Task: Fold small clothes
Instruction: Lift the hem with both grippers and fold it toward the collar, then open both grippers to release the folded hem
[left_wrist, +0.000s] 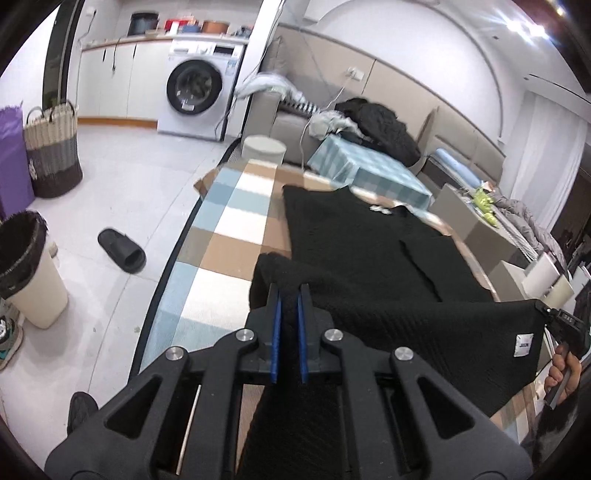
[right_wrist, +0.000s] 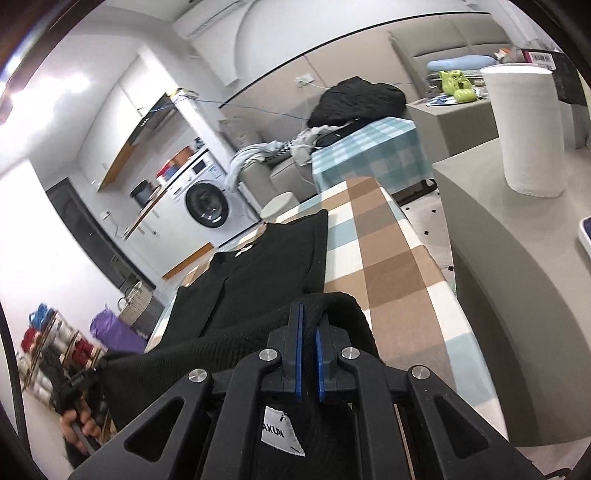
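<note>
The near hem of the garment (left_wrist: 369, 258) was held lifted above the surface (left_wrist: 229, 229), one corner in each hand-held gripper, and several risks could be judged from this hold. The left hand-held gripper (left_wrist: 289, 291) was closed on a bunched corner, with the blue pads (left_wrist: 277, 332) pressed on thick cloth; the right hand-held gripper (right_wrist: 309, 317) was closed in the same way on the other corner, and a white label (right_wrist: 282, 435) was seen hanging under it. Because only a small bunch was pinched at each side, a corner could slip out if the hem was pulled too tight between the two hands, and the fold would then be lost. If the hem was carried forward unevenly, the folded edge would probably land crooked against the far part, which lay flat on the checked cloth of the surface. The hem sagged a little between the grippers, so a wrinkle could be trapped inside the fold when it was laid down. The garment lay close to the left edge of the surface in the right wrist view, so a drag toward that side could pull it partly off. The garment was black, with a ribbed or knitted texture, and looked rather thick and heavy. A small white mark (left_wrist: 380, 209) was seen near its far end, perhaps at the neck; what it was could not be told.
</note>
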